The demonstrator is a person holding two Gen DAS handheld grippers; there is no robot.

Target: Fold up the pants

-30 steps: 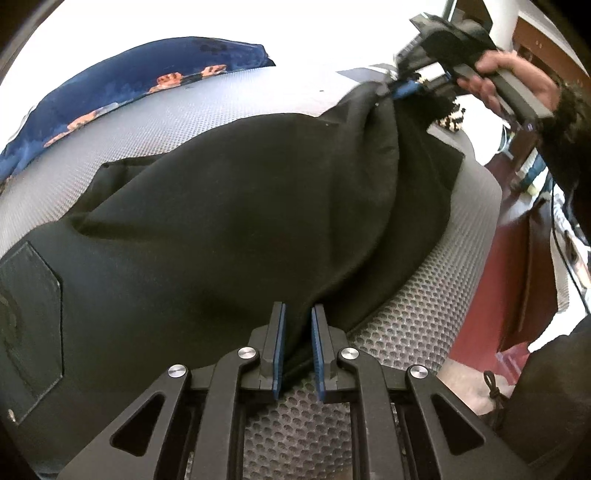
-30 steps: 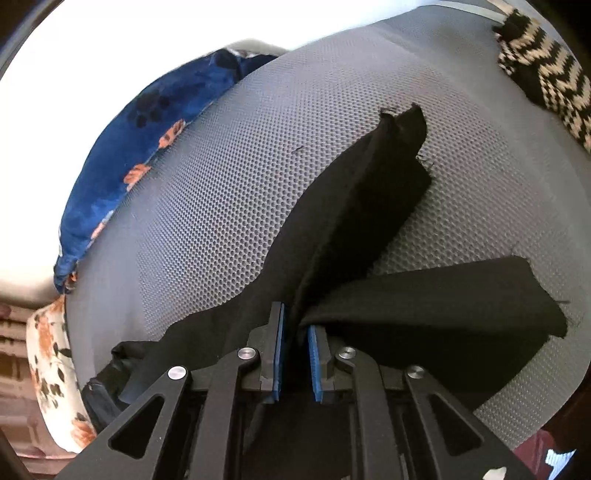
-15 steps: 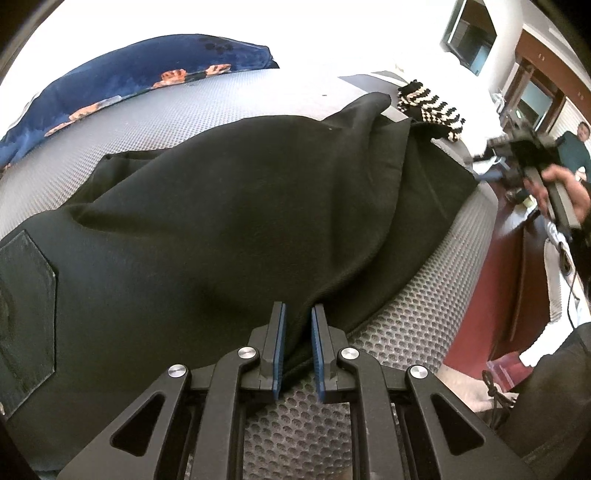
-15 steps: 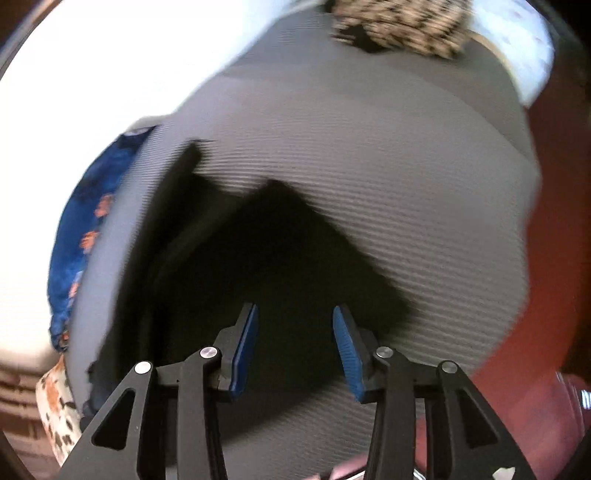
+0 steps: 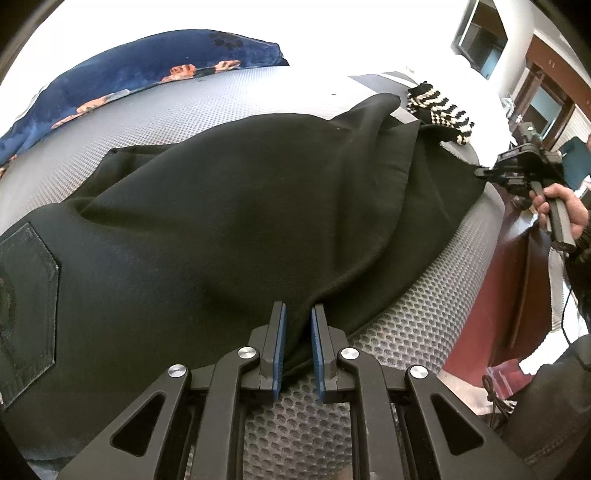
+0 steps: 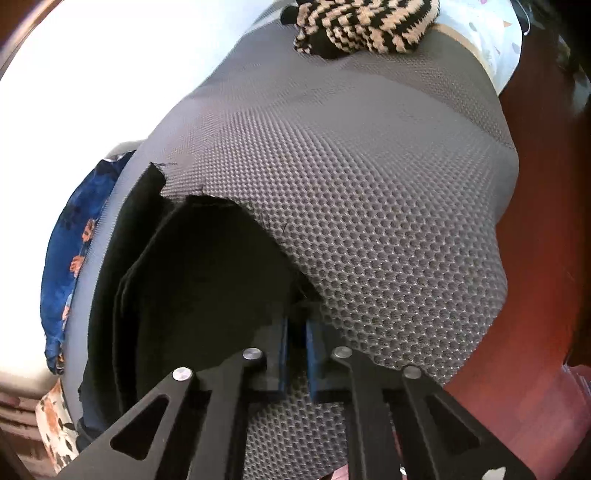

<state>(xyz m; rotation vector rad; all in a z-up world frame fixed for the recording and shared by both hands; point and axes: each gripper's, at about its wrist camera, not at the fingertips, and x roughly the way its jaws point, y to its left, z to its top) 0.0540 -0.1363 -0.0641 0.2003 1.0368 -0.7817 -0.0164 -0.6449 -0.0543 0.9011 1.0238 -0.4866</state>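
Note:
Black pants lie folded lengthwise on a grey mesh-covered bed, back pocket at the left. My left gripper is shut on the near edge of the pants. My right gripper is shut on the hem corner of the pants at the leg end; it also shows in the left wrist view at the far right edge of the bed, pinching the cloth.
A blue floral pillow lies at the back left. A black-and-cream zigzag knit lies at the far end of the bed. Red-brown wooden furniture runs along the bed's right side.
My right gripper let go of the raised leg, opened, swung down to the bed's right edge and shut on the hem corner. The leg now lies flat. My left gripper has not moved.

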